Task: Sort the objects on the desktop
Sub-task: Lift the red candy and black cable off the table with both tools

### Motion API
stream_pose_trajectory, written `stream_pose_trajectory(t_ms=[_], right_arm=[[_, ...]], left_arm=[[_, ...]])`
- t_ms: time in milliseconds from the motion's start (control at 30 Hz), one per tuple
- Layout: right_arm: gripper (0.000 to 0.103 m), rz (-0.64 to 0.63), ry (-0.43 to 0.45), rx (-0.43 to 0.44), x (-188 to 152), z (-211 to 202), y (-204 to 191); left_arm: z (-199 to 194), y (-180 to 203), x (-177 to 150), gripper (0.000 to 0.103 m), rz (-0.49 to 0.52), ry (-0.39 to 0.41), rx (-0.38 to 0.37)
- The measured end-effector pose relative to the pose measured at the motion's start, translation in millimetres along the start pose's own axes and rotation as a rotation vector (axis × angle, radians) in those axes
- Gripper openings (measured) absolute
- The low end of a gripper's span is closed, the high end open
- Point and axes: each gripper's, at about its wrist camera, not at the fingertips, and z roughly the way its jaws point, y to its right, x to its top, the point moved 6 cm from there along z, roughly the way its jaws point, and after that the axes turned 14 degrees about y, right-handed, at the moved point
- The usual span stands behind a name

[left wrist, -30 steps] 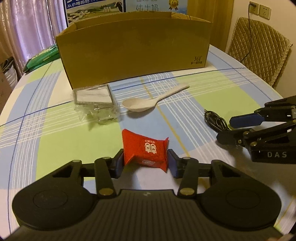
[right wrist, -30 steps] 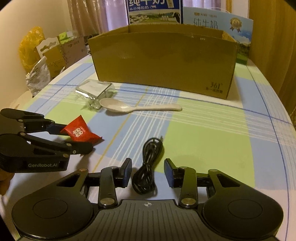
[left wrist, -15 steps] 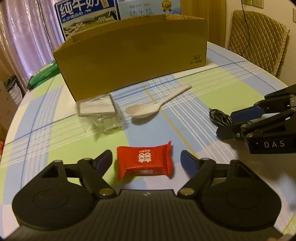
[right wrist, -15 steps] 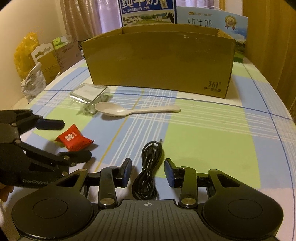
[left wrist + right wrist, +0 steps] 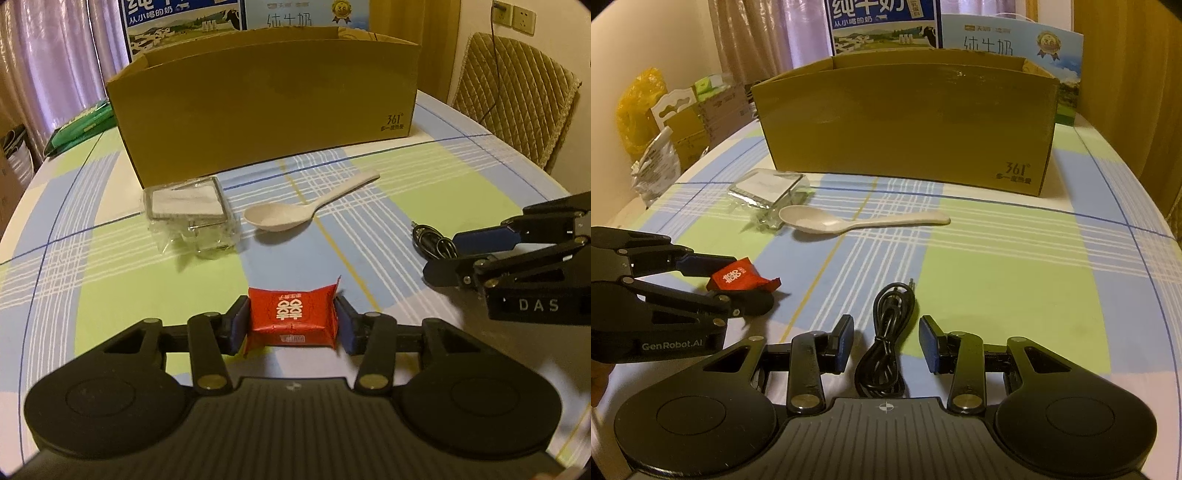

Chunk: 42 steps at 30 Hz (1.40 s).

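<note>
A red snack packet sits between the pads of my left gripper, which is shut on it low over the checked tablecloth. From the right wrist view the left gripper pinches that packet at the left. My right gripper is open, its fingers standing on either side of a coiled black cable without touching it. From the left wrist view the right gripper is at the right, over the cable.
A white spoon and a clear plastic pack lie in front of an open cardboard box. Milk cartons stand behind the box. A padded chair is at the right, and bags sit beyond the table's left edge.
The left gripper held the red packet, opened wide and left it flat on the cloth, and has now shut on it again. The right gripper stayed open around the cable.
</note>
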Motion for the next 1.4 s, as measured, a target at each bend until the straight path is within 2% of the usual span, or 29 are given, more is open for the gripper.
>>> stream_pose_trajectory(t_ms=[300, 433, 633, 667, 733, 1400], right_arm=[[0.036, -0.007, 0.008, 0.003, -0.1, 1.9, -4.1], [0.036, -0.009, 0.011, 0.001, 0.0, 2.8, -4.7], [0.036, -0.022, 0.012, -0.013, -0.4, 3.5, -7.5], [0.035, -0.023, 0.012, -0.018, -0.5, 3.3, -7.6], [0.017, -0.023, 0.010, -0.025, -0.3, 2.9, -6.6], [0.014, 0.032, 0.082, -0.038, 15.4, -22.8, -6.9]], left_arm=[[1.0, -3.8, -1.1, 0.049, -0.042, -0.005, -0.002], [0.1, -2.2, -0.7, 0.040, -0.047, -0.009, -0.010], [-1.8, -4.1, -0.3, 0.037, -0.082, -0.010, -0.012], [-2.3, -4.8, -0.2, 0.037, -0.091, -0.009, -0.012], [-2.9, -5.3, 0.0, 0.037, -0.100, -0.008, -0.012], [-28.3, -0.5, 12.7, 0.036, -0.110, 0.023, -0.023]])
